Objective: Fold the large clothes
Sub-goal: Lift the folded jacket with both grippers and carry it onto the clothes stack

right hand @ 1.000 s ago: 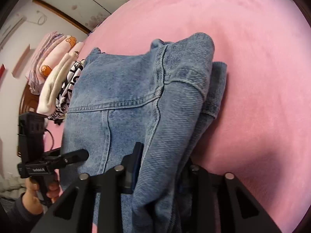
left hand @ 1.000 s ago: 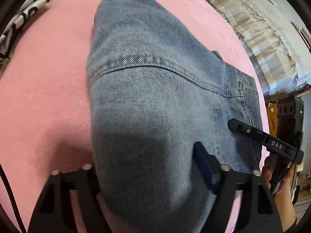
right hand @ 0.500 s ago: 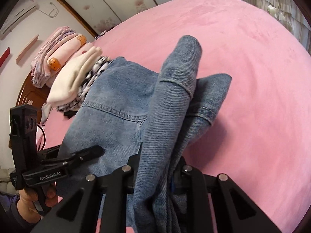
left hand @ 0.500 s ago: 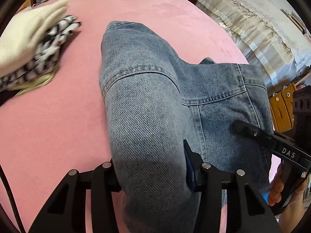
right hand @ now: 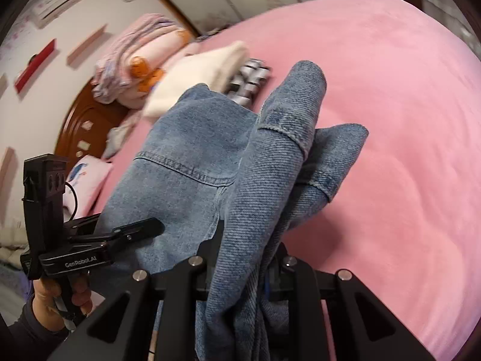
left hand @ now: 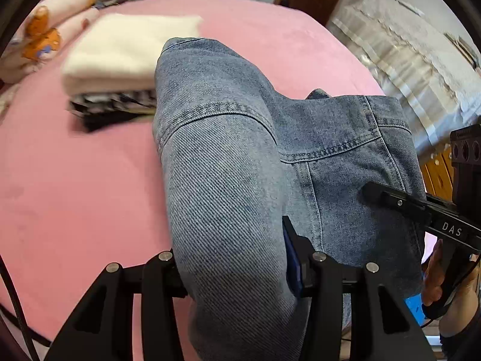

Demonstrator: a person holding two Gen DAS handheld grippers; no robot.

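Observation:
A blue denim garment (left hand: pixel 240 162) hangs lifted above the pink bed (left hand: pixel 75 186). My left gripper (left hand: pixel 237 273) is shut on one bunched edge of it. My right gripper (right hand: pixel 243 264) is shut on the other edge, with denim folds (right hand: pixel 279 156) draped over its fingers. The right gripper shows at the right of the left wrist view (left hand: pixel 421 210), against the denim. The left gripper shows at the left of the right wrist view (right hand: pixel 99 240). The fingertips of both are hidden by cloth.
A stack of folded clothes with a cream top layer (left hand: pixel 126 57) lies on the bed's far side, also in the right wrist view (right hand: pixel 198 78). Pink bedding (right hand: pixel 141 54) is piled by a wooden headboard (right hand: pixel 81 120). A lace-covered cabinet (left hand: pixel 405 60) stands right.
Both grippers have lifted the denim up off the bed and tilted back. The garment now hangs instead of lying flat, and the stack of folded clothes has come into view.

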